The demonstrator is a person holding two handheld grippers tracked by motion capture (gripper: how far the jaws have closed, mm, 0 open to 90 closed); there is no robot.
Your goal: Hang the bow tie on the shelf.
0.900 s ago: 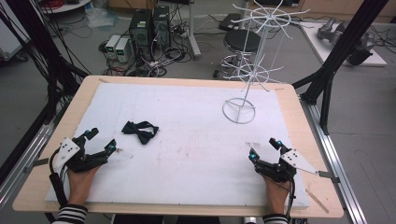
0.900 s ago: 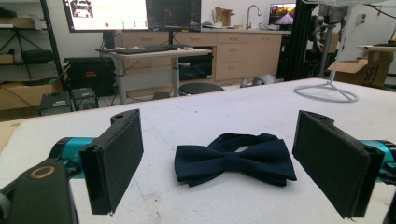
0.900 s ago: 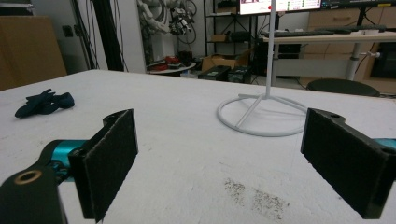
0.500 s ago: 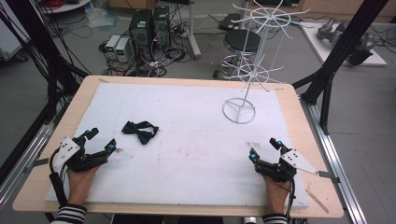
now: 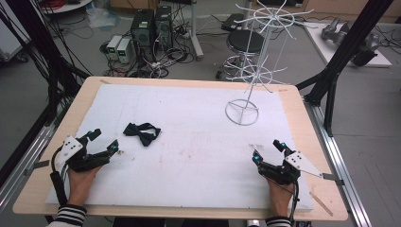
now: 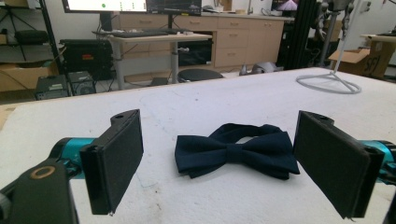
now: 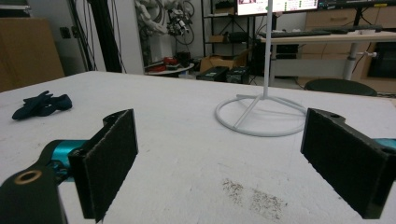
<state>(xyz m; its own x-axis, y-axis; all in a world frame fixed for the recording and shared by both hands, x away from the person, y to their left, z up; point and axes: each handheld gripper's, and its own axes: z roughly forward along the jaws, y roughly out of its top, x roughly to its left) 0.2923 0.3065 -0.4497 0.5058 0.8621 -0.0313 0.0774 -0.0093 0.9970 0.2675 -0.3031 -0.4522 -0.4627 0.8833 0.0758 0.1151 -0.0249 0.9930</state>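
Surface: white mat (image 5: 189,123) on a wooden table (image 5: 302,118), workshop floor with cables behind. Item: dark bow tie (image 5: 141,133), lying flat at about 9 o'clock on the mat. Left gripper (image 5: 103,142), just beside the tie at its 8 o'clock, jaws spread wide, nothing between them. Right gripper (image 5: 268,150), at 5 o'clock, jaws wide apart, empty. White wire stand (image 5: 250,61), at 1 o'clock.

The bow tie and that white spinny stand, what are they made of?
The bow tie looks like dark navy cloth with a faint sheen: it has soft folds and a pinched knot in the middle. The white stand looks like thin metal wire, painted or coated matte white: its ring base and spokes are slim, stiff rods. Whether it is really metal, the pictures can't prove.
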